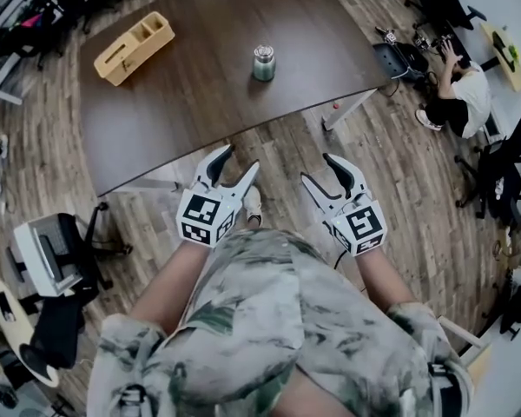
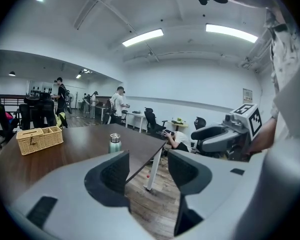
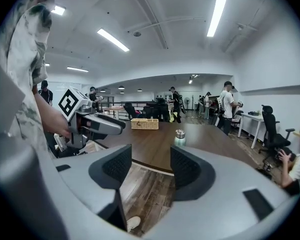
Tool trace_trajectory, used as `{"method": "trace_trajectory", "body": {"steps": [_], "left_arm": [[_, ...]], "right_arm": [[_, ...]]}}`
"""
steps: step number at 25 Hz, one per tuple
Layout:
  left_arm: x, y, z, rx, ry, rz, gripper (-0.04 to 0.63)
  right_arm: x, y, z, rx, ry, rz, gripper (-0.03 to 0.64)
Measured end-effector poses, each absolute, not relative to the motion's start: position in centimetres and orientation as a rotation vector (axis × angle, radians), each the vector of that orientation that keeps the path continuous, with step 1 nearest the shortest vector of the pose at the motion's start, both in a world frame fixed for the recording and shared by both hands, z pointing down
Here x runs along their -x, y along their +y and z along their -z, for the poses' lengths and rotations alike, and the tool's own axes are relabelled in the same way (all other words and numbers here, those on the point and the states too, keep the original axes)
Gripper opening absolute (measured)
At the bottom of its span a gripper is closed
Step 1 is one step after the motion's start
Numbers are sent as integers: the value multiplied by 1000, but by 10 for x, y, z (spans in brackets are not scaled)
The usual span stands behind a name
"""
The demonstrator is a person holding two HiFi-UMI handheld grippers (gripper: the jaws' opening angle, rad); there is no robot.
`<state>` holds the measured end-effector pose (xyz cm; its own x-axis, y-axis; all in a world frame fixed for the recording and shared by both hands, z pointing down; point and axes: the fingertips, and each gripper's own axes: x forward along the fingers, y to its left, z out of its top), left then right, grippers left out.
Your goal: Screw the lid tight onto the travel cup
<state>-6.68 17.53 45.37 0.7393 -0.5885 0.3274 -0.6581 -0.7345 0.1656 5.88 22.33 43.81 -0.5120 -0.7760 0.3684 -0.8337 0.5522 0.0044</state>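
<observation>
A pale green travel cup (image 1: 263, 63) with a silver lid stands upright on the dark brown table (image 1: 208, 111), toward its far right part. It also shows as the cup (image 2: 114, 143) in the left gripper view and the cup (image 3: 180, 137) in the right gripper view. My left gripper (image 1: 236, 165) hangs open over the wooden floor, short of the table's near edge. Beside it my right gripper (image 1: 321, 168) is open too. Nothing lies between either pair of jaws. Both grippers are well away from the cup.
A wicker basket (image 1: 134, 47) sits at the table's far left. A person (image 1: 458, 89) crouches on the floor at the right, near office chairs (image 1: 405, 59). A cart (image 1: 43, 254) stands at the left. Several people stand in the background of the gripper views.
</observation>
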Motion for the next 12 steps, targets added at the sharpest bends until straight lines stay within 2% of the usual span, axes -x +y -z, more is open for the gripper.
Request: {"method": "trace_trajectory", "body": {"steps": [12], "left_arm": [[74,76,-480,-2694,-892,-400,256]], "right_arm": [[-37,126,-441,-1321,-2389,-245,259]]}}
